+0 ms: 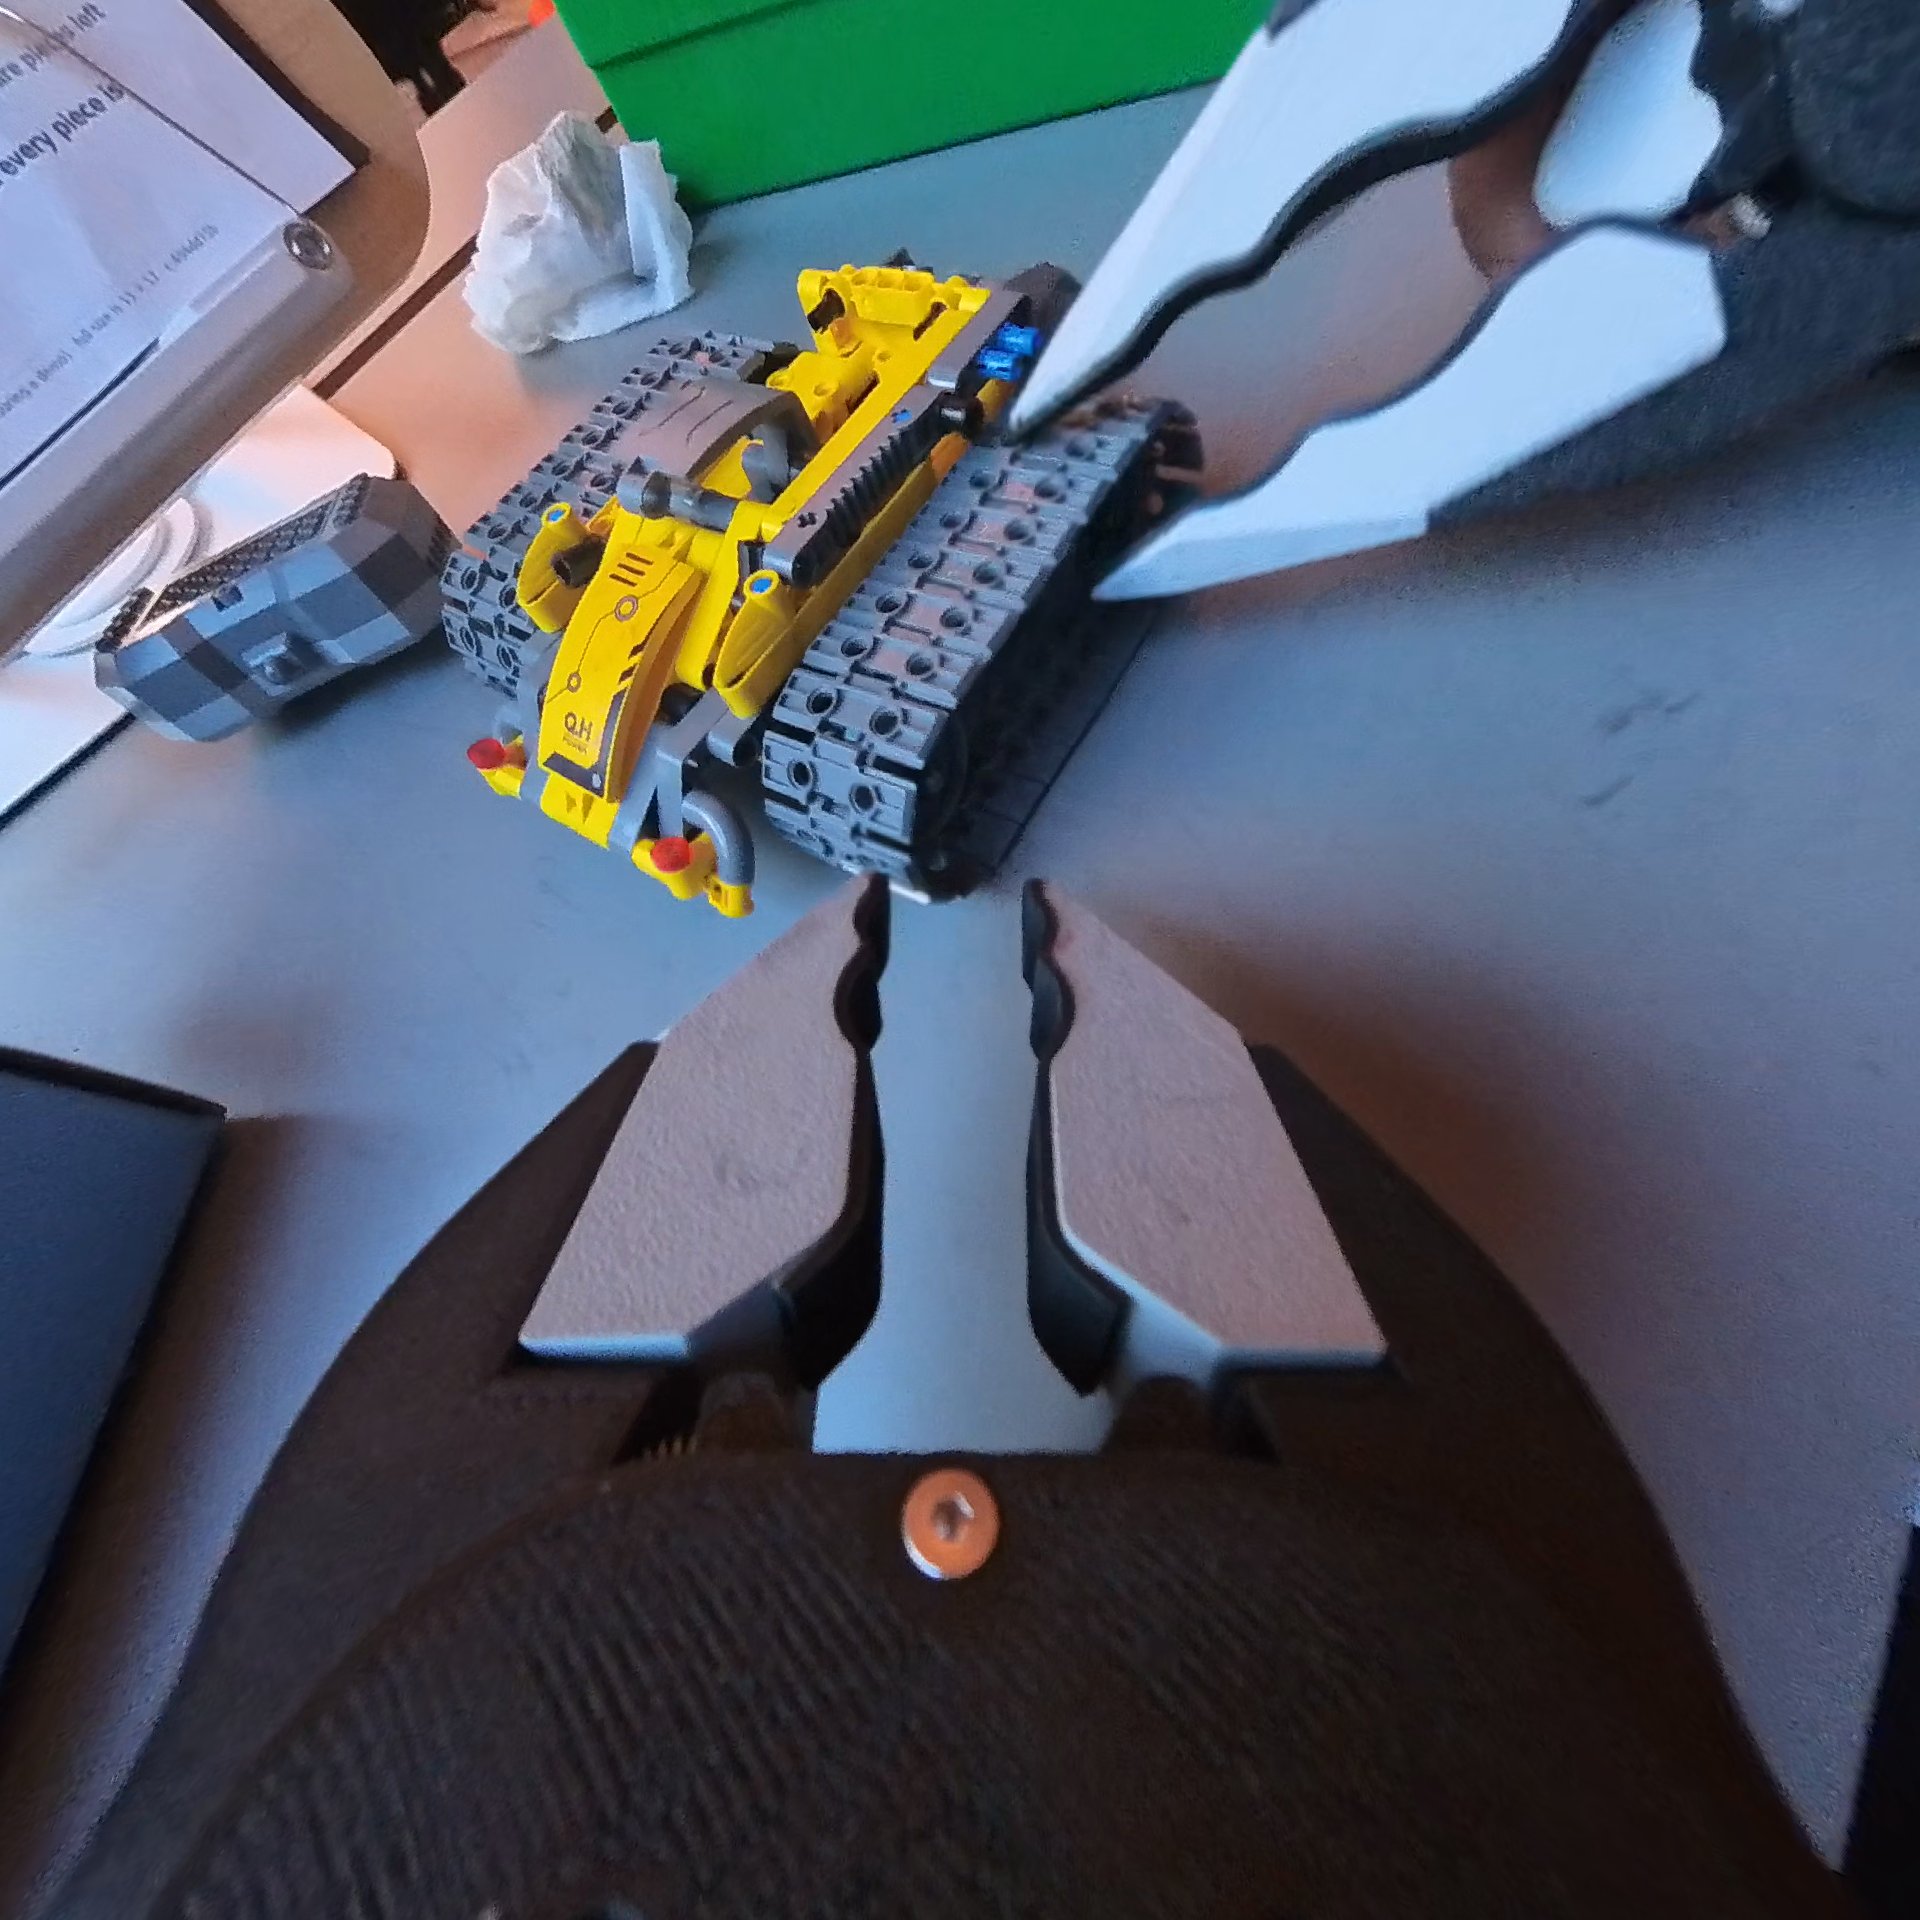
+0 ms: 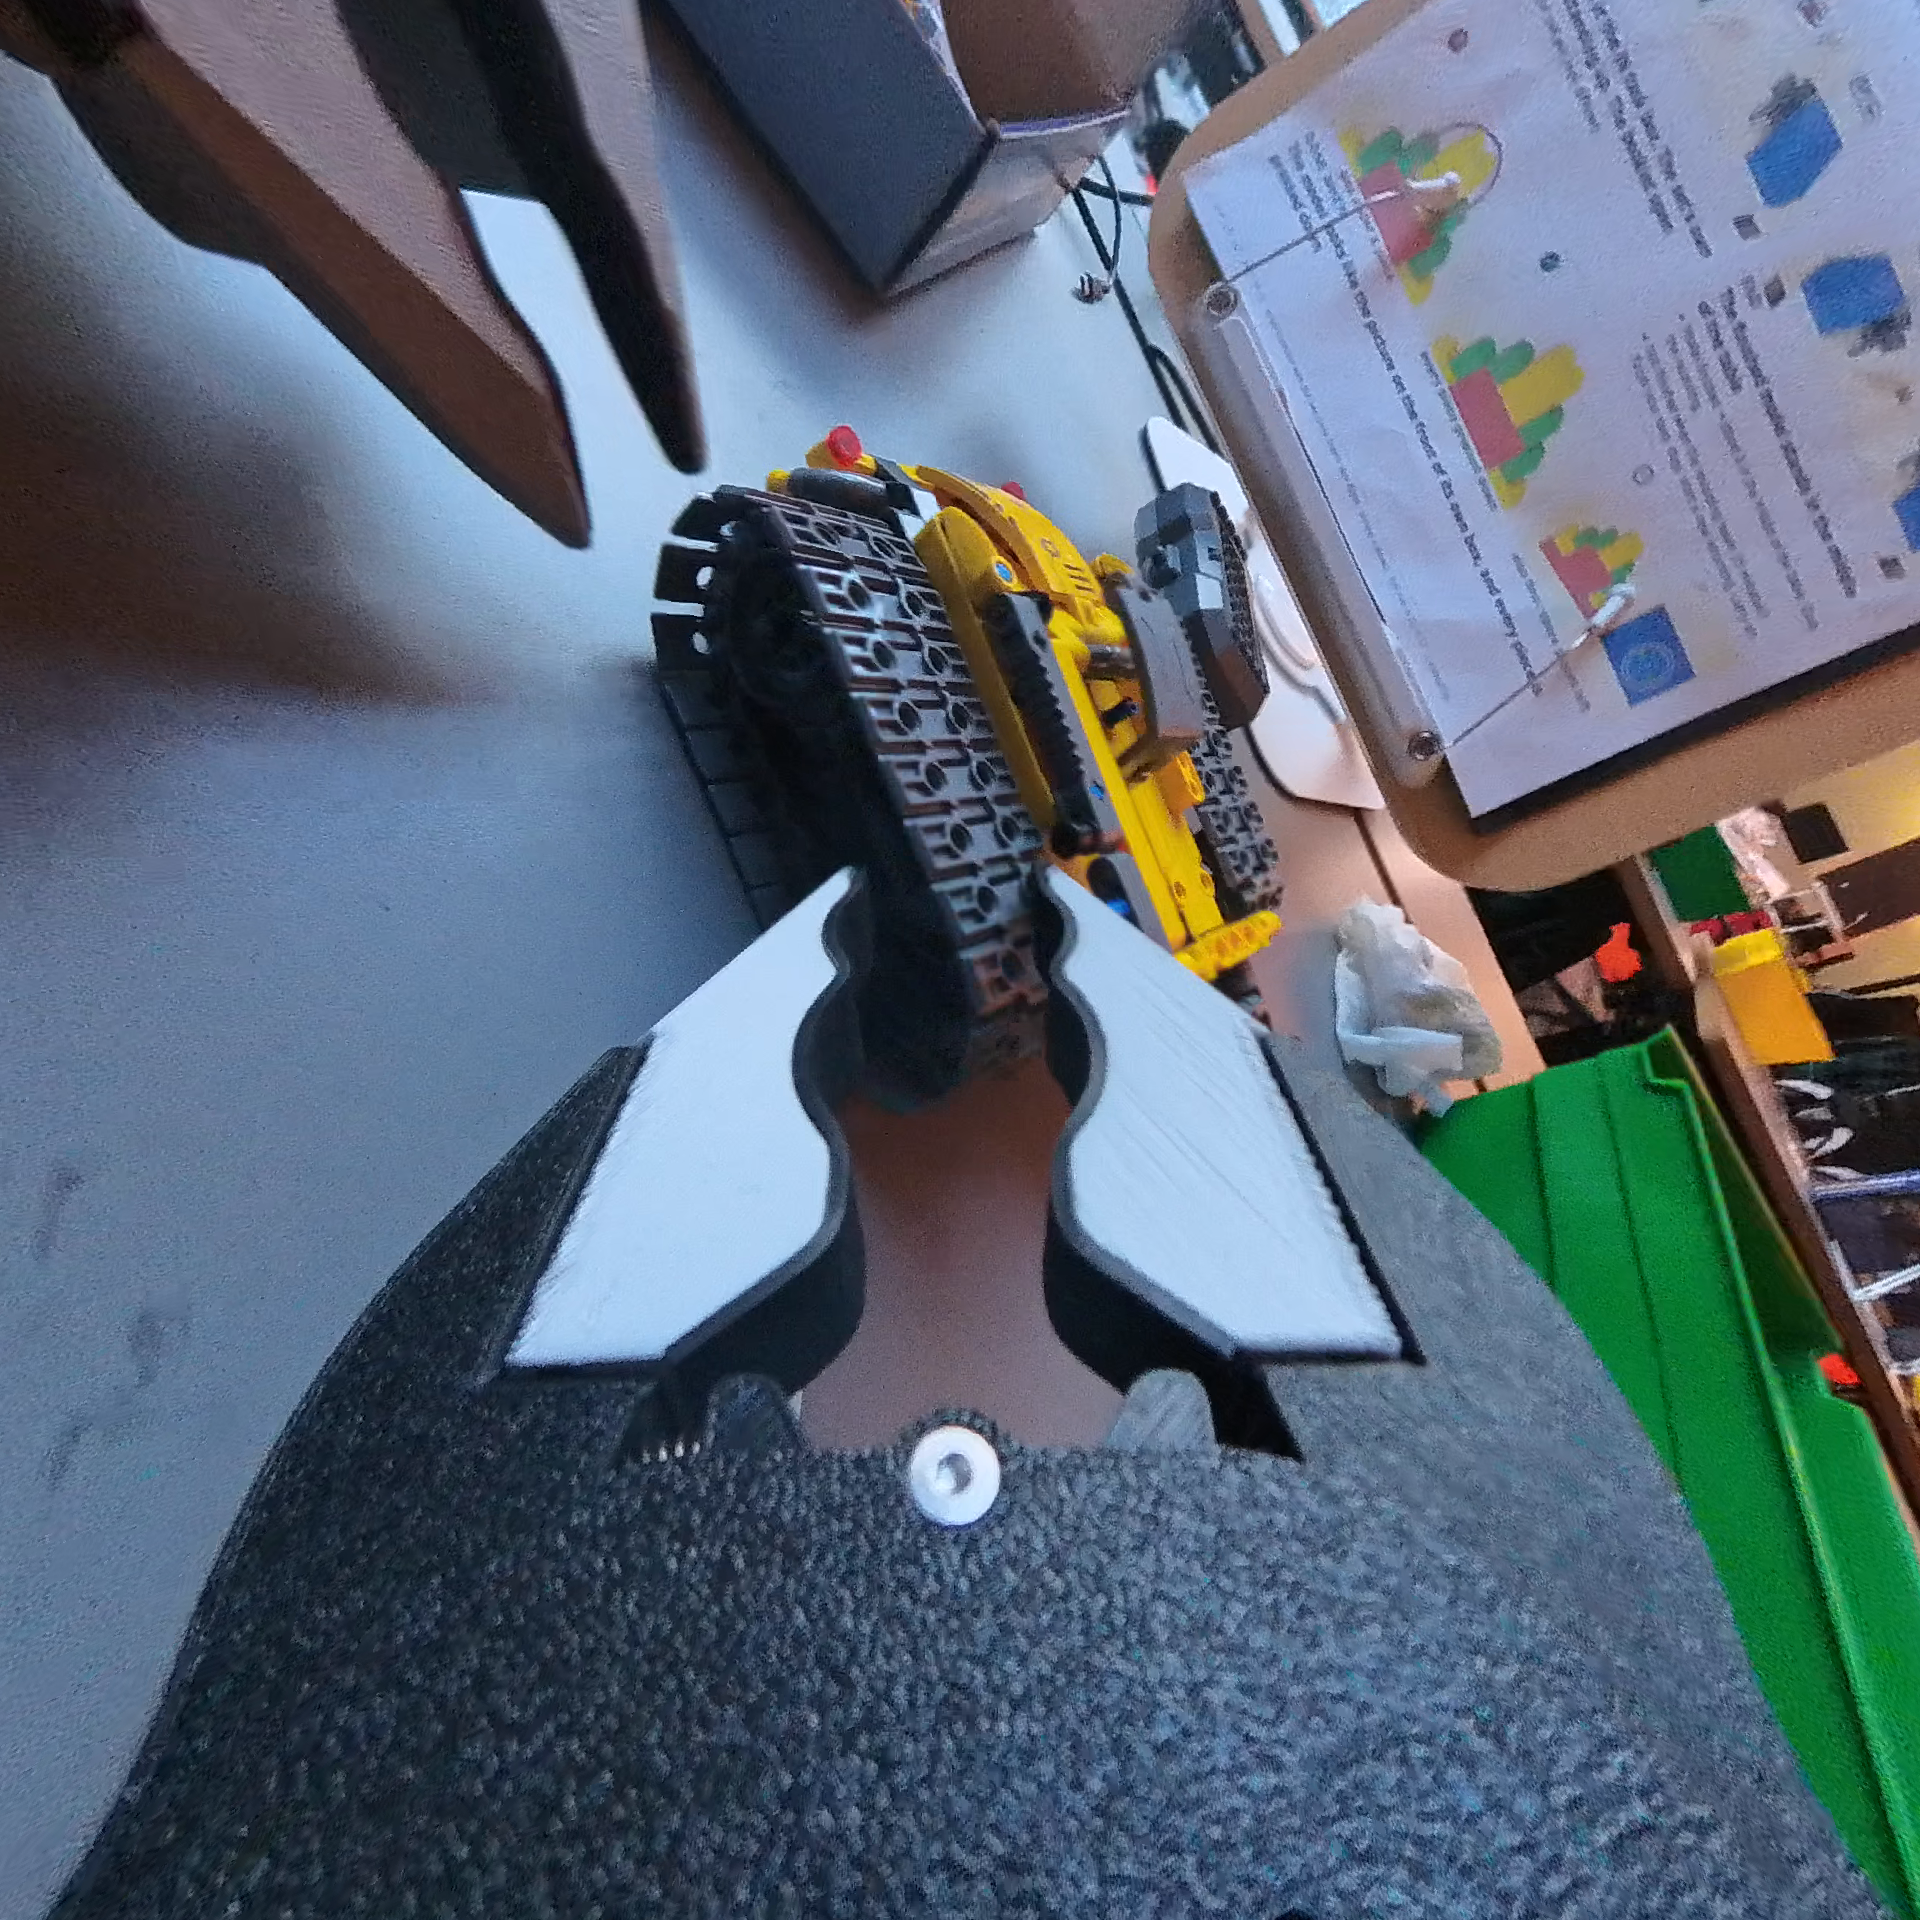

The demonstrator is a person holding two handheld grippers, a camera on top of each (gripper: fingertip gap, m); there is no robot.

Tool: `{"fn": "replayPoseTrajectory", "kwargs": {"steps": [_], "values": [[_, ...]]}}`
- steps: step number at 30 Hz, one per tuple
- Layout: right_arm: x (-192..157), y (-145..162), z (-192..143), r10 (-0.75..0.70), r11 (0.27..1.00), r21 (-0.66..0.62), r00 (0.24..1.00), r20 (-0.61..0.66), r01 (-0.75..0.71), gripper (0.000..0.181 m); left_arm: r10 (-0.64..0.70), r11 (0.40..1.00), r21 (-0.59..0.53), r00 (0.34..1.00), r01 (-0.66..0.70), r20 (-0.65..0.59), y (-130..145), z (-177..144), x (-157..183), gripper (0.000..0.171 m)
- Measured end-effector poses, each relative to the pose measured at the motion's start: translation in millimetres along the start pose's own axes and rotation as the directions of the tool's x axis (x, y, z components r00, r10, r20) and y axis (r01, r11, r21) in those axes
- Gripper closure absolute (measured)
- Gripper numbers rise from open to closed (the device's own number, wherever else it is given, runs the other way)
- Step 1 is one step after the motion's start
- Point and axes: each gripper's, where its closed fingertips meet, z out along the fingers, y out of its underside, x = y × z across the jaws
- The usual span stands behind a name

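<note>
Right gripper (image 2: 951,914) straddles the rear end of one grey track of the yellow brick-built tracked vehicle (image 1: 790,582), one white finger outside the track, the other between track and yellow body; whether it pinches the track or only brackets it I cannot tell. Left gripper (image 1: 951,899) hovers parted and empty just short of the vehicle's front track corner, touching nothing.

Risks, as I judge them: a squeeze on the track alone could peel the linked tread off its wheels, and a lift from that one end would tip the vehicle nose-down or pop bricks loose. The inner finger sits close to the blue pins and toothed rack, which could snag.

Around the vehicle, room is uneven. A grey brick-built block (image 1: 275,613) lies just beside its far track, with the base of a framed instruction sheet (image 2: 1558,395) behind that. Crumpled tissue (image 1: 577,234) and a green bin (image 1: 904,83) stand near its rear. Bare worktop (image 1: 1455,831) lies open on the right gripper's side and ahead of the nose.
</note>
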Motion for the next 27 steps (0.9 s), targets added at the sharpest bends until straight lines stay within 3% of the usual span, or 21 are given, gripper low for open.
{"fn": "replayPoseTrajectory", "kwargs": {"steps": [4,7,9,15,19,23,25,27], "values": [[1.8,-0.3,3.5,-0.060,0.998,0.017,0.997,-0.057,0.061,0.160,0.012,1.000,0.007,1.000,-0.012,0.000,-4.4,5.9,-1.6,0.144],[4.6,-0.1,0.3,0.002,0.999,0.045,0.999,-0.049,0.000,0.170,0.026,0.999,0.025,1.000,-0.025,-0.002,-6.9,5.3,-0.3,0.154],[8.0,3.1,-1.8,0.031,0.999,0.042,0.998,-0.053,-0.029,0.170,0.057,0.997,0.054,0.998,-0.056,-0.015,-10.3,2.2,4.7,0.171],[8.6,6.1,-10.8,0.057,0.997,0.050,0.997,-0.046,-0.055,0.172,0.188,0.981,0.038,0.982,-0.189,0.031,-10.1,4.5,14.9,0.171],[-8.9,-0.8,-27.0,0.047,0.989,0.136,0.997,0.063,-0.055,0.172,0.148,0.981,0.126,0.989,-0.148,0.006,-19.4,-6.2,17.4,0.171],[-27.0,-0.9,-53.2,0.058,0.978,0.182,0.971,0.232,-0.102,0.171,0.092,0.936,0.350,0.986,-0.038,-0.139,-43.2,-36.9,35.5,0.165],[-42.8,-3.9,-75.9,0.059,0.968,0.202,0.916,0.396,-0.150,0.169,0.036,0.925,0.380,0.991,0.017,-0.131,-44.0,-44.3,25.4,0.162],[-49.7,0.2,-95.8,0.032,0.971,0.192,0.875,0.483,-0.141,0.168,-0.027,0.928,0.366,0.992,0.071,-0.124,-40.3,-43.9,11.5,0.151]]}}
